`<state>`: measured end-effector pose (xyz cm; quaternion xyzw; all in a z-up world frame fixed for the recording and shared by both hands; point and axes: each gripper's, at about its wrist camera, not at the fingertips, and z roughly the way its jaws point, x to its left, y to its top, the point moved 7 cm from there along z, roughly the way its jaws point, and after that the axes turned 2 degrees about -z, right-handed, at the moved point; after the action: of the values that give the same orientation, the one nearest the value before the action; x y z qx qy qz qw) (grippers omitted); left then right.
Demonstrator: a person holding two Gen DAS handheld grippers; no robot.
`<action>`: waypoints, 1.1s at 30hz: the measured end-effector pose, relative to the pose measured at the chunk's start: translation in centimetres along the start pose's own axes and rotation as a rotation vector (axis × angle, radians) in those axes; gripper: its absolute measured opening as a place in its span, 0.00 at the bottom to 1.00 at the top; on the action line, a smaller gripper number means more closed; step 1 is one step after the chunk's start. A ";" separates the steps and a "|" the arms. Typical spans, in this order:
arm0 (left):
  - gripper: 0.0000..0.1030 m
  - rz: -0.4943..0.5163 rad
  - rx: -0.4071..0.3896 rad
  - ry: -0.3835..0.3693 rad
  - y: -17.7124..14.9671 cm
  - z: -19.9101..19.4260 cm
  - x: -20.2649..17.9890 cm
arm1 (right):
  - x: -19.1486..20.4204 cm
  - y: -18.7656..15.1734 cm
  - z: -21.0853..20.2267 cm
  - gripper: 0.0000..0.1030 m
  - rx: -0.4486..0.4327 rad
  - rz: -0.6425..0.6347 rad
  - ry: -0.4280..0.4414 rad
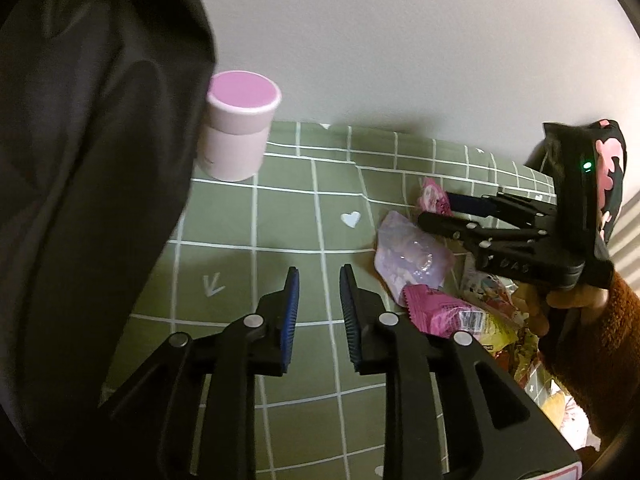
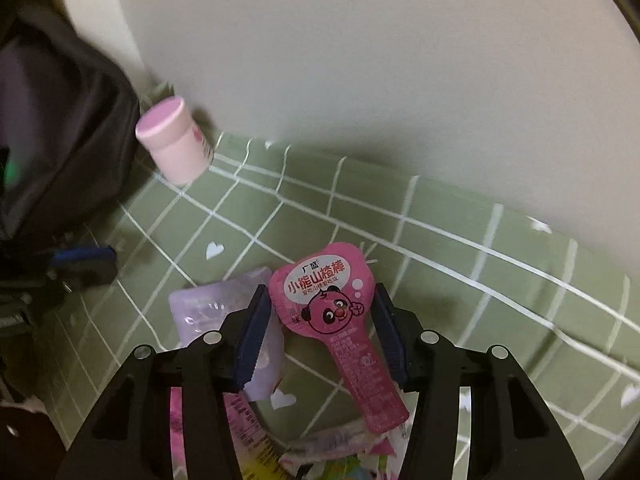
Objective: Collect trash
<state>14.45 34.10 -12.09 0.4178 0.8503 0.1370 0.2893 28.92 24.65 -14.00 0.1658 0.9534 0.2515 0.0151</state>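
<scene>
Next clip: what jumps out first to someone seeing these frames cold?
The pink panda wrapper lies on the green checked cloth between the open right gripper fingers, not yet pinched. A heap of bright wrappers sits right of the open, empty left gripper. A pink jar stands by the wall next to a black bag.

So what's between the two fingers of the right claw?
The pink panda wrapper lies flat on the green cloth, between the open right claw's fingers, seen in the right wrist view.
</scene>
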 end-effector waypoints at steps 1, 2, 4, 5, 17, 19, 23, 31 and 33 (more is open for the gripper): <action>0.22 0.001 0.007 -0.015 -0.1 0.3 -0.2 | -0.4 -0.2 -0.8 0.47 -0.013 0.021 -0.019; 0.22 0.001 0.014 -0.028 -0.1 0.6 -0.5 | -0.9 -0.5 -1.6 0.47 -0.023 0.040 -0.030; 0.22 0.010 0.031 -0.049 -0.2 1.4 -1.3 | -1.5 -1.1 -3.1 0.47 -0.042 0.091 -0.043; 0.22 0.018 0.037 -0.052 -0.2 1.6 -1.5 | -2.0 -1.6 -3.9 0.47 -0.054 0.122 -0.063; 0.23 0.116 0.077 -0.013 0.4 5.4 -4.4 | -5.4 -8.1 -10.8 0.47 -0.180 0.407 -0.239; 0.23 0.133 0.071 0.007 0.5 5.7 -4.7 | -5.7 -9.0 -11.4 0.47 -0.190 0.427 -0.255; 0.22 0.147 0.077 0.029 0.5 5.9 -5.1 | -5.9 -11.1 -12.3 0.47 -0.194 0.469 -0.285; 0.01 0.187 -0.003 -0.051 2.2 3.2 -8.5 | -5.4 -12.6 -14.1 0.47 -0.227 0.496 -0.307; 0.01 0.203 -0.051 -0.074 3.5 1.7 -9.9 | -5.4 -12.5 -15.1 0.47 -0.244 0.494 -0.318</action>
<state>22.46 28.38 -8.03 0.4994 0.7884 0.1714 0.3157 28.45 5.50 -7.19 0.4264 0.8329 0.3309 0.1225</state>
